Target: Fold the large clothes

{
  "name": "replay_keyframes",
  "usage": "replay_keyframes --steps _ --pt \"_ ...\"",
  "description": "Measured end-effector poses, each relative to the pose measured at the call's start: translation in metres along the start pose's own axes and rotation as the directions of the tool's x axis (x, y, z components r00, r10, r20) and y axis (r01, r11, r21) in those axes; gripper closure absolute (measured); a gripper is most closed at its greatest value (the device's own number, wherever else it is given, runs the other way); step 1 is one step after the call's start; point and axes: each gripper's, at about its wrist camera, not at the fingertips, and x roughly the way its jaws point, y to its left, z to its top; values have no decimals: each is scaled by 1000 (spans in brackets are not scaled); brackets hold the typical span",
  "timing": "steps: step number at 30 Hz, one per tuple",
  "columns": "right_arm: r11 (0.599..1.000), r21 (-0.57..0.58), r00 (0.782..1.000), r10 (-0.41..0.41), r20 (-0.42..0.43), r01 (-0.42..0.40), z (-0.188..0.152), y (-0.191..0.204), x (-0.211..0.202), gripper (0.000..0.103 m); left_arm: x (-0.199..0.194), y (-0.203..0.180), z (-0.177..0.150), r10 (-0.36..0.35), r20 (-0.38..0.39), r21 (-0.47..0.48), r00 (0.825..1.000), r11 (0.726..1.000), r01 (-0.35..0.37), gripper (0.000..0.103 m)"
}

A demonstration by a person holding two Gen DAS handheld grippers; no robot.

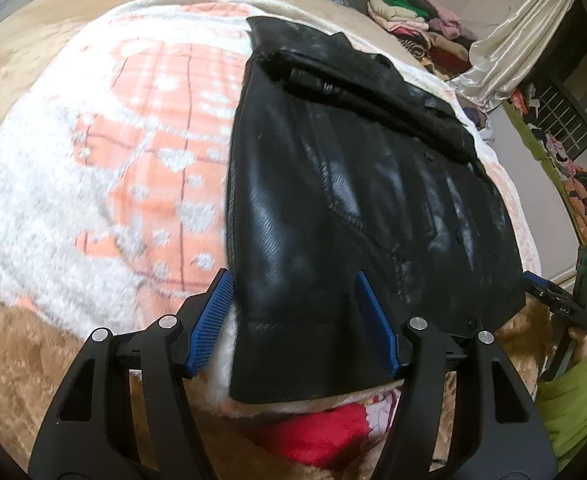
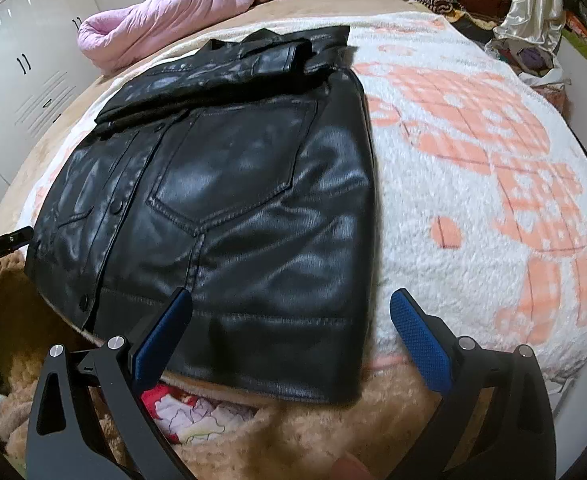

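Both grippers, left (image 1: 305, 316) and right (image 2: 293, 340): fingers apart, straddling black jacket (image 2: 233, 200) hem; contact unclear.

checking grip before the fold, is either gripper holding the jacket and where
Nothing held yet: both sets of jaws stand open astride the near hem corners of the black leather jacket.

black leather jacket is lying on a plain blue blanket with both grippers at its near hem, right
Not quite. The blanket is white fleece with a peach-pink pattern, not plain blue, as the right wrist view shows. The rest holds: the black leather jacket lies on it, with the left gripper and right gripper at its near hem.
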Motion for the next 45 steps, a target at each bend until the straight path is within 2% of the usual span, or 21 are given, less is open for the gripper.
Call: replay_keyframes --steps 7,9,10,13,15,16,17,19,23,27,34,45 --pt "996 42 996 75 -46 -73 -7 -11 7 5 7 4 -9 -6 -34 -5 999 1000 5 49" --pt "997 45 995 70 -67 -67 -9 -13 13 10 11 4 -9 -11 -44 -6 999 1000 11 49" --pt "998 25 995 54 -81 -52 -9 -11 16 15 12 5 -10 -10 -48 -9 999 1000 9 49" --pt "996 4 992 89 -87 -89 -11 -9 19 29 14 5 -12 -10 -50 -7 999 1000 10 53" --pt "995 4 993 98 -72 -98 -13 -10 17 47 13 4 -11 -1 -45 2 999 1000 1 61" --pt "993 9 991 121 -54 -121 -14 -11 14 64 13 4 -11 4 -40 1 999 1000 -4 68" --pt "988 16 987 155 -32 -154 -14 -13 12 76 12 5 -11 5 -35 -1 999 1000 -5 77" --pt "977 25 978 210 20 -210 -14 -14 3 83 8 4 -10 0 -21 8 1000 1000 0 86" --pt "965 11 961 258 101 -261 -9 -11 -15 86 -14 -5 -3 -35 43 48 998 998 33 96" --pt "950 9 932 304 199 -312 5 -11 -36 87 -30 -16 10 -59 97 84 994 995 51 96" --pt "934 6 886 338 319 -358 42 -11 -57 89 -37 -31 43 -99 154 107 983 991 83 97" --pt "940 4 843 304 444 -341 108 -12 -65 89 -38 -48 108 -119 254 106 960 990 95 96"
